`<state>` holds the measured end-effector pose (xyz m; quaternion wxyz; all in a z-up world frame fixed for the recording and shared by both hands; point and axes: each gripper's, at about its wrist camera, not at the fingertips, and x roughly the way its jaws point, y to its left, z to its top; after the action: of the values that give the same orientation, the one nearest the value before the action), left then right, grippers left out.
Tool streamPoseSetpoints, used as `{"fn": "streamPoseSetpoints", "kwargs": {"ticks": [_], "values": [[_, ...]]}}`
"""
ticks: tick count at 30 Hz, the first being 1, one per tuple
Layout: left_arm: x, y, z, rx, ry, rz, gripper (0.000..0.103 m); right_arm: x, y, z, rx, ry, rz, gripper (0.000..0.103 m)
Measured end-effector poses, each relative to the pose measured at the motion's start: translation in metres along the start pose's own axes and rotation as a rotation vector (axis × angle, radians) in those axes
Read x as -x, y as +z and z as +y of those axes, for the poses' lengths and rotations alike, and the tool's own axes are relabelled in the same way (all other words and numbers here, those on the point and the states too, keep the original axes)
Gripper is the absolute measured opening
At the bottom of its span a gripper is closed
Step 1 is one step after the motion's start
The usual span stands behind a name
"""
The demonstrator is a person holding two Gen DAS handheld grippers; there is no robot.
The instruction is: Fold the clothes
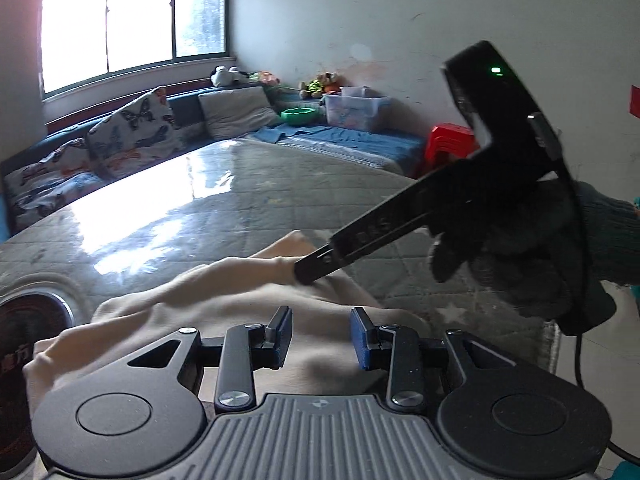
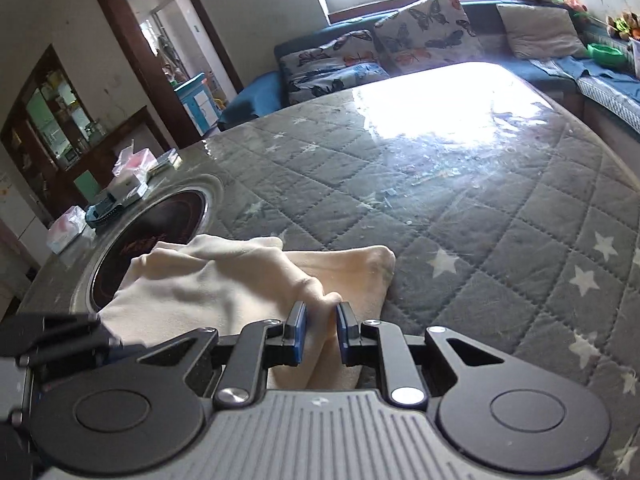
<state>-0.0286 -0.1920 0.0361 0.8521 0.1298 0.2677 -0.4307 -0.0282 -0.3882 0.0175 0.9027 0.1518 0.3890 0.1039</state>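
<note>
A cream garment (image 2: 240, 292) lay bunched at the near edge of a table (image 2: 460, 200) covered in grey quilted, star-printed cloth, its left part draped over a round dark inset plate (image 2: 168, 224) at about 9 o'clock in the right wrist view. The right hand-held gripper (image 2: 321, 332) had its blue-padded fingers drawn in on a raised fold of the garment, pinching it at the cloth's near right side. In the left wrist view, the left hand-held gripper (image 1: 320, 338) hung just above the garment (image 1: 224, 300) with its fingers spread apart and nothing between them. The right hand-held gripper (image 1: 310, 272) reached in from 3 o'clock, held by a dark-gloved hand (image 1: 516, 256). Butterfly-print cushions (image 2: 424, 28) sat on a blue sofa (image 2: 256, 92) beyond the table at 12 o'clock.
</note>
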Motion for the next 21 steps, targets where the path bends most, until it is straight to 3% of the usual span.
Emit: {"fn": "streamPoseSetpoints", "kwargs": {"ticks": [5, 10, 15, 21], "values": [[-0.004, -0.002, -0.003, -0.011, -0.042, 0.003, 0.033, -0.004, -0.003, 0.004, -0.006, -0.01, -0.004, 0.015], [-0.004, -0.009, -0.005, -0.024, -0.06, 0.016, 0.033, -0.001, -0.002, 0.011, 0.019, -0.022, -0.044, 0.005], [-0.007, -0.012, -0.002, -0.016, -0.069, 0.023, 0.033, 0.015, 0.007, 0.034, 0.142, -0.074, -0.13, 0.004], [-0.005, -0.015, 0.002, 0.006, -0.061, 0.017, 0.034, -0.017, 0.001, 0.027, 0.182, -0.148, -0.06, 0.005]]}}
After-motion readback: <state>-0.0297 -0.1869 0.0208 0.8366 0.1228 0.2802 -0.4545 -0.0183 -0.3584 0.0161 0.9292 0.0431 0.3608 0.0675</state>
